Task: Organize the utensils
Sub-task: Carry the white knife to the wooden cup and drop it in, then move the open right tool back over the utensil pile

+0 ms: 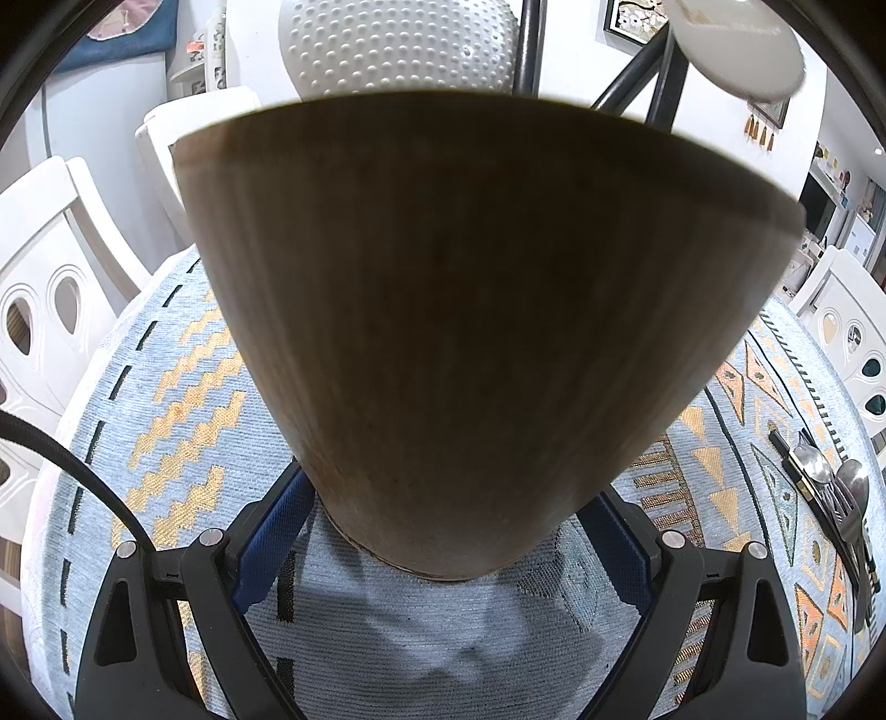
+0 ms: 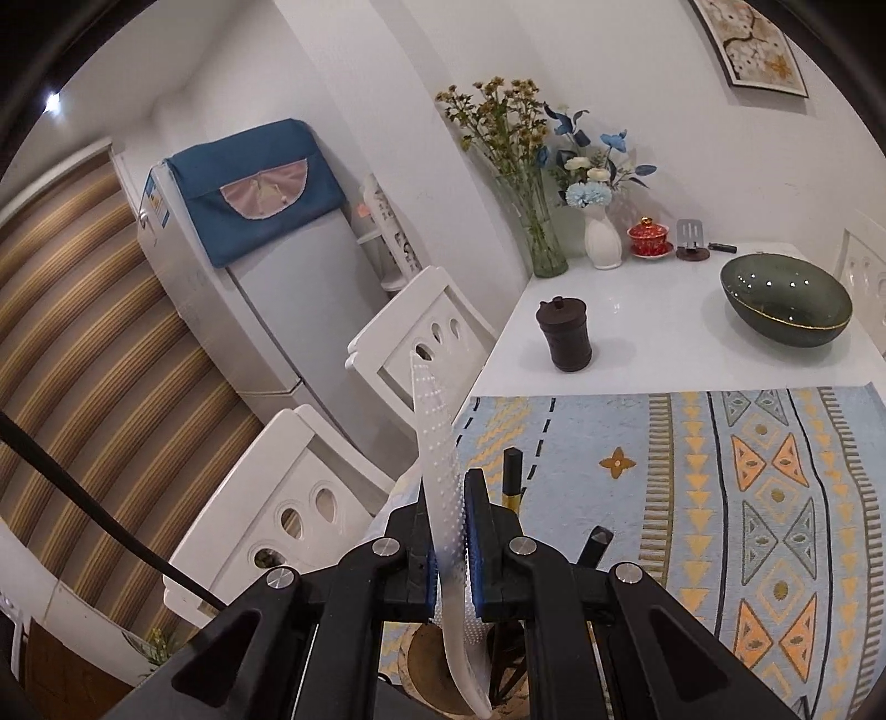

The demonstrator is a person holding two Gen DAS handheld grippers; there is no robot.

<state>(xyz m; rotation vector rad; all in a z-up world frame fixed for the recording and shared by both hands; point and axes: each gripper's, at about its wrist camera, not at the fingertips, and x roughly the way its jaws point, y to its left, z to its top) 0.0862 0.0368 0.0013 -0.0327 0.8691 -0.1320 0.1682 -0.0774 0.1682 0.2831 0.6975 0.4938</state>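
A tall wooden utensil holder [image 1: 470,332] fills the left wrist view and stands on the patterned blue mat [image 1: 183,399]. My left gripper [image 1: 448,545] is shut on its base, a blue pad on either side. Over its rim rises the white dotted rice paddle [image 1: 387,50]. In the right wrist view my right gripper [image 2: 449,498] is shut on that paddle [image 2: 437,443], seen edge-on, its lower end reaching down into the holder [image 2: 426,664]. Black handles [image 2: 512,476] stand in the holder beside it.
Metal spoons [image 1: 830,476] lie on the mat at the right. On the white table [image 2: 637,332] beyond the mat stand a dark lidded jar [image 2: 565,335], a green bowl [image 2: 786,302], vases of flowers [image 2: 601,238] and a red cup [image 2: 648,235]. White chairs [image 2: 426,343] line the table edge.
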